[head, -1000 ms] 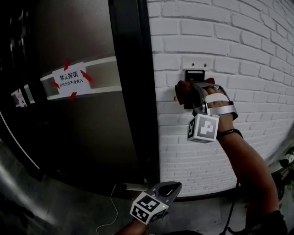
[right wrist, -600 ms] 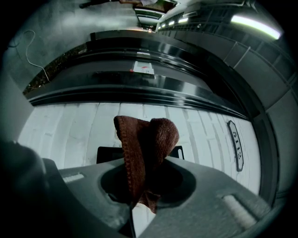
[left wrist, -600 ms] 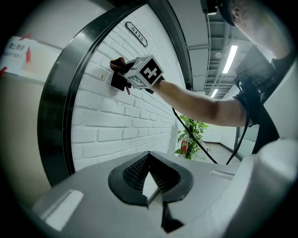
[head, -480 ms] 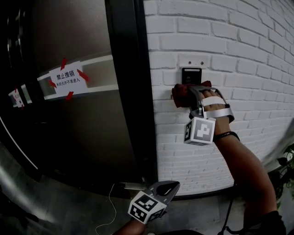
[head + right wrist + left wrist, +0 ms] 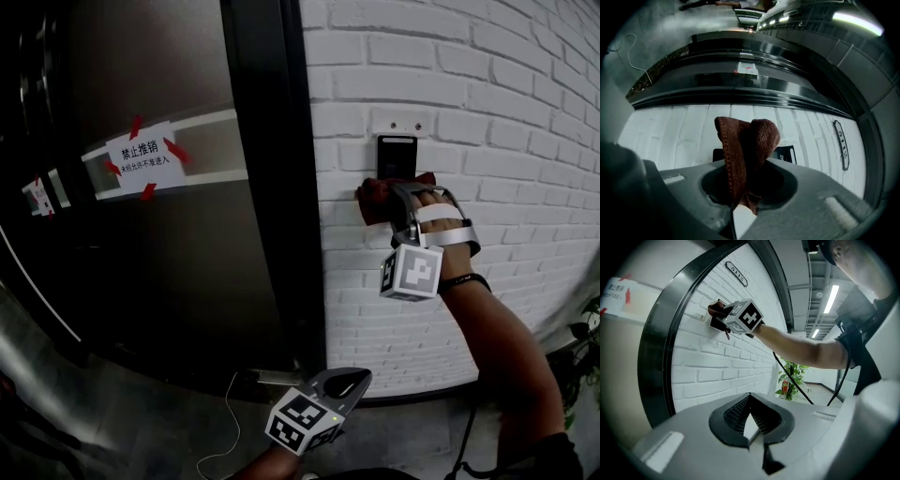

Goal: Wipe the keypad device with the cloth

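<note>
Looks mid-wipe to me: the right gripper has its fingers pinching the brown cloth, pressed on the lower half of the wall-mounted keypad device. The top half is still uncovered. The left gripper hangs low, fingers together on nothing.

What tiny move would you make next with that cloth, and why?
Probably slide the right gripper upward along the brick wall. It is shut on the cloth, which sits at the lower edge of the keypad device, while the device's dark upper face shows bare above the cloth.
</note>
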A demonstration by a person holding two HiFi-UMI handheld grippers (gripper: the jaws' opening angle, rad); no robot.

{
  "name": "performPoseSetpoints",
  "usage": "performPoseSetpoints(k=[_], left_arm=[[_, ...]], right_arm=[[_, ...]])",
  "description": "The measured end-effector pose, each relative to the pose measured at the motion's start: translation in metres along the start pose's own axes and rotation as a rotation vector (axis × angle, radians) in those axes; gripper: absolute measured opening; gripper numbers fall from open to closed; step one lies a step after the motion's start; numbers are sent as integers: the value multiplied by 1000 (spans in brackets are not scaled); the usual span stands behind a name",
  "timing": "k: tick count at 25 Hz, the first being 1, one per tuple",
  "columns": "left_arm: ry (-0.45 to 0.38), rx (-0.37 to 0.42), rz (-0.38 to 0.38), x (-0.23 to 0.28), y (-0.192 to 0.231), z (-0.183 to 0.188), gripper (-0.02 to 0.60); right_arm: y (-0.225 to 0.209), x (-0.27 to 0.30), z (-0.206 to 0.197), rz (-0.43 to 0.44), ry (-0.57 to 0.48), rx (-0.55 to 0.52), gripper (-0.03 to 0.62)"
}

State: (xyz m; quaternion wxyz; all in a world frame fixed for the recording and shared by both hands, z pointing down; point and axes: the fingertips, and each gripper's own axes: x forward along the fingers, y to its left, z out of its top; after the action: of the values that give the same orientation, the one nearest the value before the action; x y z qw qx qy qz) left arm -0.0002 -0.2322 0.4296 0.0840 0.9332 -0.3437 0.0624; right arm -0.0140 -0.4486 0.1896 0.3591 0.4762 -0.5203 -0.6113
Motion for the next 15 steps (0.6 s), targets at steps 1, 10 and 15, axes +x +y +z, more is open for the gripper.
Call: performPoseSetpoints(k=[1,10,15], left_arm=[[4,-6,-6,0,-2,-1,17],[-4,1,2,-2,0,1,17],[2,-15,-14,-2,-5,2,15]], right_arm=[[2,-1,0,4,0,0,54],[13,-3,0,18,-1,-2,54],[20,-5,1,29,-5,8,54]])
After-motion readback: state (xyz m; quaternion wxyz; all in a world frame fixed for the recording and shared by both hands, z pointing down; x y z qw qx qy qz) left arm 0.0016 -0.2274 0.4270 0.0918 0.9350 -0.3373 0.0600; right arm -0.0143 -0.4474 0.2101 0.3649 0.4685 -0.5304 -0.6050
